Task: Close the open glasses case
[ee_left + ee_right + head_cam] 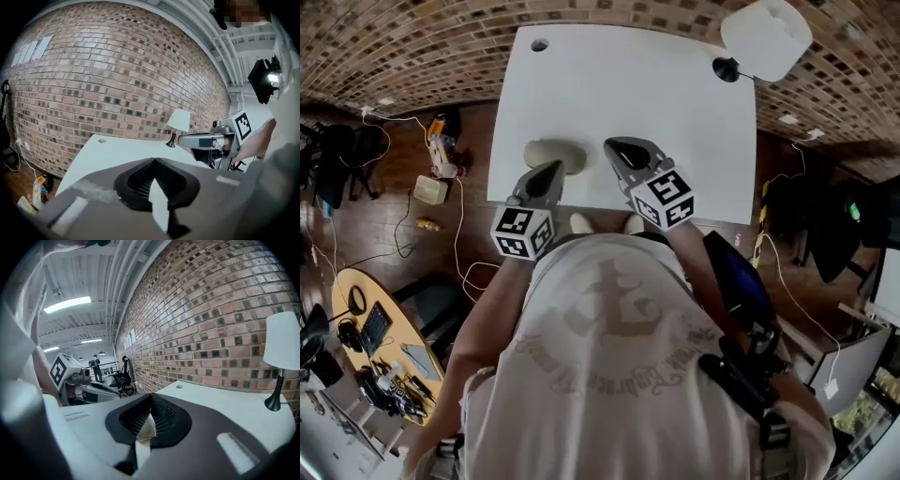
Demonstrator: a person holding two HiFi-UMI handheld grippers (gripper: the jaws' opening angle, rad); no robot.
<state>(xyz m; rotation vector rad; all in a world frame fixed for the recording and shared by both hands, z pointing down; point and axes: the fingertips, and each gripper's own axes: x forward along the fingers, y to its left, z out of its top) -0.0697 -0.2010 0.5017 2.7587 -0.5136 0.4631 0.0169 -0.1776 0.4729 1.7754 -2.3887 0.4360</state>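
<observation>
A beige oval glasses case point(551, 154) lies on the white table point(628, 84) near its front edge; its lid looks down. My left gripper point(557, 167) hovers just in front of the case and hides part of it, jaws together and empty. To the right of the case my right gripper point(613, 146) hangs over the table, also shut with nothing in it. The left gripper view shows its own closed jaws point(153, 160) and the right gripper point(201, 140) beside them. In the right gripper view, the closed jaws point(151, 395) point over the tabletop. The case shows in neither gripper view.
A white-shaded lamp point(765, 37) on a black base stands at the table's far right corner. A brick wall point(117, 84) runs behind the table. Cables and small items point(436, 159) lie on the floor to the left, and a cluttered round table point(375, 347) stands at lower left.
</observation>
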